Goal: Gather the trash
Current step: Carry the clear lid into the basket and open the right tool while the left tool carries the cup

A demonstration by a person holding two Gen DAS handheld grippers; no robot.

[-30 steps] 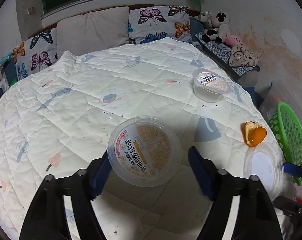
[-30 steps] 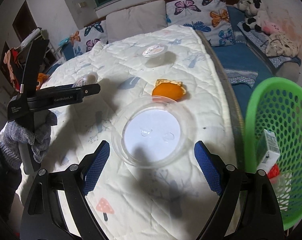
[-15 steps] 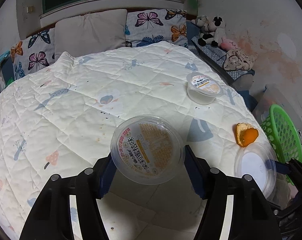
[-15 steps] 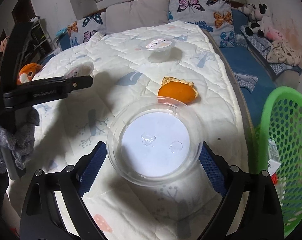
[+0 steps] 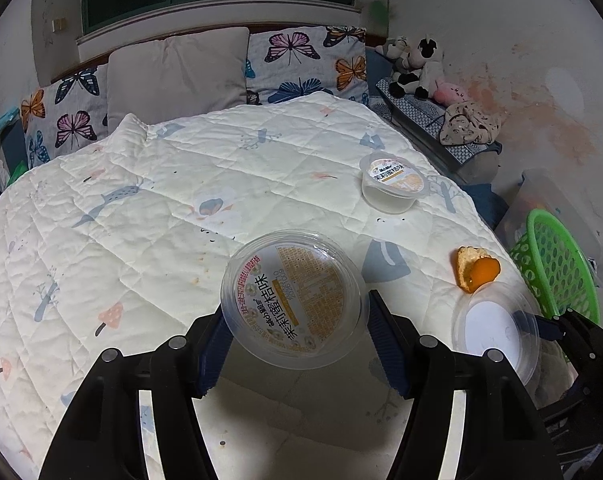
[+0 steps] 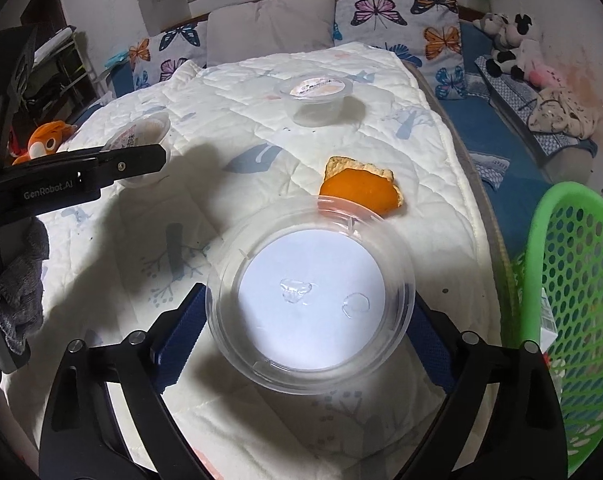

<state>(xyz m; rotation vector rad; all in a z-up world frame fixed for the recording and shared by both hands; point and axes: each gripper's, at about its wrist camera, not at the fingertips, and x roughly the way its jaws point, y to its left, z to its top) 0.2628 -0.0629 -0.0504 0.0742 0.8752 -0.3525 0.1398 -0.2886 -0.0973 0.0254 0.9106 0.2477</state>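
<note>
At lower centre of the left wrist view, the left gripper [image 5: 295, 330] was clamped on a labelled plastic cup [image 5: 293, 300] above the quilt [image 5: 141, 216]. At lower centre of the right wrist view, the right gripper [image 6: 307, 328] squeezed a clear plastic cup [image 6: 311, 300], with an orange peel [image 6: 359, 190] just beyond it, a green basket [image 6: 573, 292] at the right edge and a third cup [image 6: 315, 96] at upper centre.
</note>
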